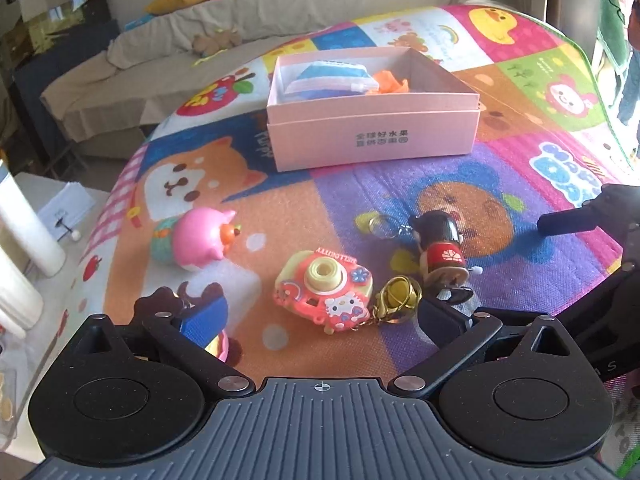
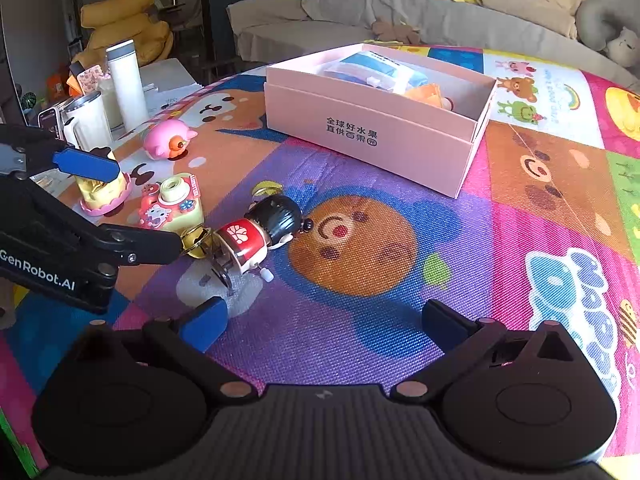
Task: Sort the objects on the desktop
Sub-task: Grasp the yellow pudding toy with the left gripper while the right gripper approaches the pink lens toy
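A pink and yellow toy camera (image 1: 324, 292) with a gold bell keychain (image 1: 400, 296) lies on the play mat. My left gripper (image 1: 320, 318) stands open, one finger on each side of the camera and neither touching it. In the right wrist view the left gripper (image 2: 146, 208) frames the same camera (image 2: 172, 204). A wind-up doll (image 2: 260, 236) in red with black hair lies on its side just right of the camera. My right gripper (image 2: 324, 326) is wide open over bare mat, with the doll ahead and to its left. A pink pig toy (image 1: 200, 240) lies further left.
An open pink box (image 2: 376, 120) stands at the back of the mat, holding a blue and white pouch (image 1: 320, 78) and an orange item. A small yellow and pink cake toy (image 2: 104, 192) sits by the left gripper. A white bottle (image 2: 126, 84) and mugs stand beyond the mat's left edge.
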`<state>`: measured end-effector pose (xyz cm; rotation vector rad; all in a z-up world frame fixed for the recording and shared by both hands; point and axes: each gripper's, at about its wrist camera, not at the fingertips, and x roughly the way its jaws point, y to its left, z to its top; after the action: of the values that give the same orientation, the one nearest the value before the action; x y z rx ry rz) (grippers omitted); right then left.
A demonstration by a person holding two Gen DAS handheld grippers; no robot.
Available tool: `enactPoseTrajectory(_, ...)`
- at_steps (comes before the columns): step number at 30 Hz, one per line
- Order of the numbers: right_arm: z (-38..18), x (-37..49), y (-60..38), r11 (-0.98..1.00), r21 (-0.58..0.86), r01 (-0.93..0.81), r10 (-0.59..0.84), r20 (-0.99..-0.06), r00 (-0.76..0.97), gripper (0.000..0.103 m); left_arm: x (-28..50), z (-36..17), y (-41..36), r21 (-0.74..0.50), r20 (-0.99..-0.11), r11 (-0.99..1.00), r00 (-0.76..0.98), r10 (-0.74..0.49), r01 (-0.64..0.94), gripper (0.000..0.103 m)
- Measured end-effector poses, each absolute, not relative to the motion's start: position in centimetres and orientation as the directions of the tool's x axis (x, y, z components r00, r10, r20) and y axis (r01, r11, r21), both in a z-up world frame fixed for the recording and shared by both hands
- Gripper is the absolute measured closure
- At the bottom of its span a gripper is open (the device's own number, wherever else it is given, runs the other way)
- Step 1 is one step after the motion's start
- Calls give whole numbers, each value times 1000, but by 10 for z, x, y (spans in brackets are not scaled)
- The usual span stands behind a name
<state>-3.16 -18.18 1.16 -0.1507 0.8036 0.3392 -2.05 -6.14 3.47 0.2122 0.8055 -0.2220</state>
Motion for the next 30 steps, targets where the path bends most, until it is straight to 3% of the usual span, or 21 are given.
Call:
enactPoseTrajectory(11,11,-32,-182,936,-3,-353,243,-720,650,0,-51,51,-33,77,-708,958,692,-143,277,0)
enactPoseTrajectory(18,12,-29,-180,938,-7,-346,230,-733,640,0,-50,45,12,172,-711,983,699,81,61,0)
enactPoseTrajectory(23,14,-27,-177,942,-10,-335,215,-747,629,0,-29,37,21,71,-739,997,673,26,40,0)
enactPoseTrajectory(27,14,-28,-177,944,-12,-329,210,-749,629,0,-15,29,16,91,-730,996,681,61,9,0)
enactPoseTrajectory(28,14,-28,-177,944,-12,-329,209,-750,628,0,-13,27,16,94,-728,996,682,69,0,1)
enactPoseTrajectory(30,14,-28,-177,945,-12,-327,209,-749,629,0,-10,25,18,83,-735,996,674,69,-12,18)
